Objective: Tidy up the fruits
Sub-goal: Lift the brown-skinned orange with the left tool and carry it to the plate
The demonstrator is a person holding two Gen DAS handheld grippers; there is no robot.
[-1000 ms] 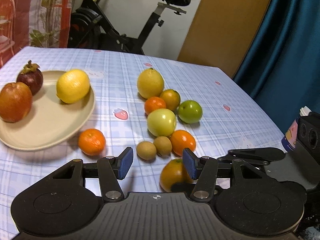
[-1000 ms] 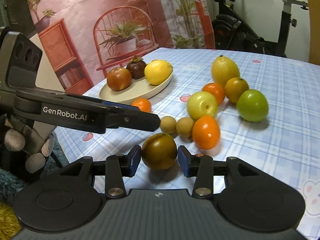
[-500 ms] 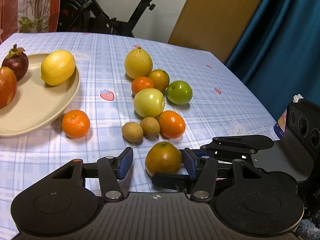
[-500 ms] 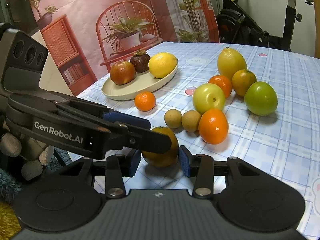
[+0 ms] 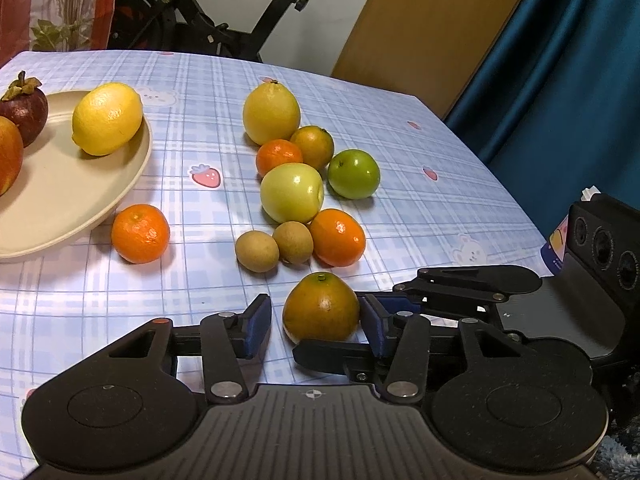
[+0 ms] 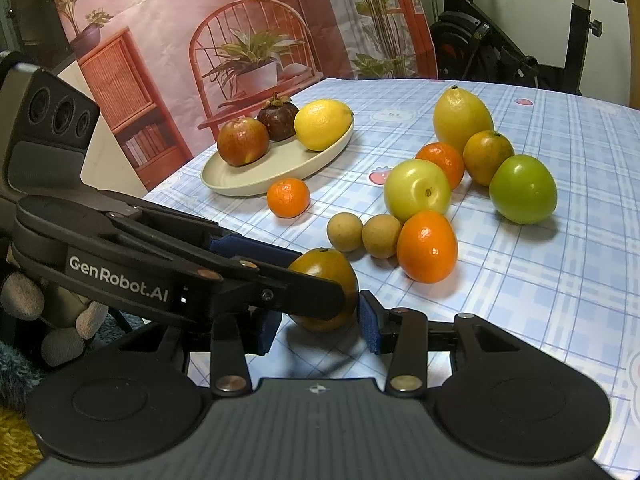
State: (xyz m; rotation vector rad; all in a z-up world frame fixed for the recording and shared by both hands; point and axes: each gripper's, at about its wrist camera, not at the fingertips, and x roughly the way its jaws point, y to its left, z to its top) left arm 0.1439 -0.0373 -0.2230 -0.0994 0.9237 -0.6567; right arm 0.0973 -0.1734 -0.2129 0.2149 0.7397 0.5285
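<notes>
A brownish-orange fruit sits on the checked tablecloth between the pads of both grippers; it also shows in the right wrist view. My left gripper is open around it, with a gap at its left pad. My right gripper is open around the same fruit, and the left gripper's finger crosses in front of it. A beige plate at the left holds a lemon, a mangosteen and a red apple.
Loose fruit lies beyond: a tangerine by the plate, two small brown fruits, an orange, a pale apple, a green apple, a large lemon. The table edge runs along the right.
My left gripper has moved in so the brownish-orange fruit now lies between its pads. The right gripper has stayed around that fruit, which has not left the table.
</notes>
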